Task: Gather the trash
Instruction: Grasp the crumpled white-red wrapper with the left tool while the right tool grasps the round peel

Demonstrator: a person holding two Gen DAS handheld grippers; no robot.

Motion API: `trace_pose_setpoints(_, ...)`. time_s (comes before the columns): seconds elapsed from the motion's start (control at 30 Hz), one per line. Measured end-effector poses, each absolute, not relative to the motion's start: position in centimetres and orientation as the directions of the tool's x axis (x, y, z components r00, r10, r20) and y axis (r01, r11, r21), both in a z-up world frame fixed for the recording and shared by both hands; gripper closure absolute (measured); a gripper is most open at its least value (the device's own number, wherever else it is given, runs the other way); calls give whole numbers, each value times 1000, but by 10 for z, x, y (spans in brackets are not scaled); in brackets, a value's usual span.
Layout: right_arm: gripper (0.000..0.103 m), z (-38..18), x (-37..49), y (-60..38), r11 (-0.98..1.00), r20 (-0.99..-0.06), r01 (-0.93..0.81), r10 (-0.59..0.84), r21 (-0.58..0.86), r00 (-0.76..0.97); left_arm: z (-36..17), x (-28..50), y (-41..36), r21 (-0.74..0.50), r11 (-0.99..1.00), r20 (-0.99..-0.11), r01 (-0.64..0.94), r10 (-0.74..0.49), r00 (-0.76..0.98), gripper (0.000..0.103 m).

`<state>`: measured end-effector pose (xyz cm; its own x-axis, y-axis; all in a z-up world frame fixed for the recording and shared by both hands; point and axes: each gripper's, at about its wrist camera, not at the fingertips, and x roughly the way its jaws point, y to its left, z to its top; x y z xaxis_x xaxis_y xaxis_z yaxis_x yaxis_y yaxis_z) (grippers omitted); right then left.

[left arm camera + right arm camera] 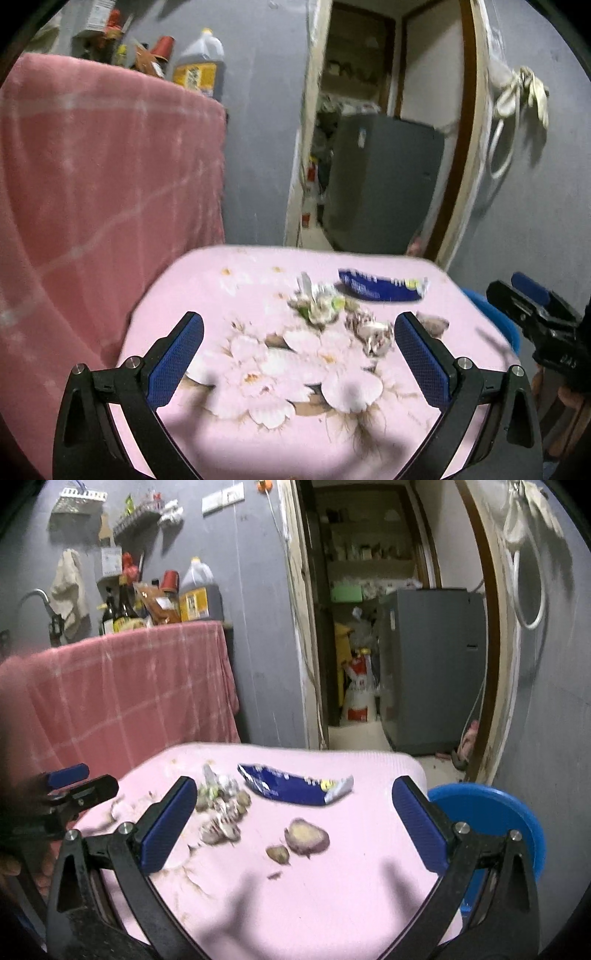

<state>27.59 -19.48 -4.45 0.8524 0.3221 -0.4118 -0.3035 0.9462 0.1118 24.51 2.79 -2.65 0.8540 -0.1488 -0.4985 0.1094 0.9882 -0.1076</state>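
A small table with a pink flowered cloth [258, 435] [351, 904] carries the trash. A torn blue wrapper [380, 288] [295, 784] lies near the far edge. Crumpled scraps and peel bits [325, 306] [221, 801] sit in a heap beside it, with brown peel pieces [306, 836] [434, 325] closer in. My left gripper [299, 354] hovers open over the cloth, short of the heap. Open too, my right gripper [295, 819] frames the peel pieces and wrapper from above. Each gripper shows at the edge of the other's view: the right gripper's fingers [532, 302], the left gripper's fingers [74, 786].
A blue round bin or stool [491, 816] [491, 314] stands just right of the table. A counter draped in pink checked cloth [92, 177] [122, 686] with bottles rises at the left. Behind, a doorway opens onto a grey appliance [432, 664].
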Motion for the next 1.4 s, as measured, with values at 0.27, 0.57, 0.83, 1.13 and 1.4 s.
trace_pose_setpoints(0.27, 0, -67, 298, -205, 951, -532, -285, 306, 123, 790, -45, 267, 15, -124, 981, -593, 148, -193, 782, 2)
trace_pose_setpoints(0.57, 13, -87, 313, -217, 945, -614, -271, 326, 184, 719, -61, 289, 4, -205, 967, -679, 150, -251, 690, 2)
trace_pose_setpoints(0.83, 33, -93, 326, -210, 937, -656, -299, 342, 182, 673, -70, 306, -12, -206, 958, -727, 202, -288, 624, 32)
trace_pose_setpoints(1.13, 46, -99, 344, -194, 920, -693, -343, 374, 191, 617, -71, 322, -15, -266, 935, -721, 236, -355, 595, 67)
trace_pose_setpoints(1.4, 52, -104, 354, -187, 915, -723, -354, 378, 195, 579, -74, 329, -7, -330, 914, -708, 236, -405, 578, 85)
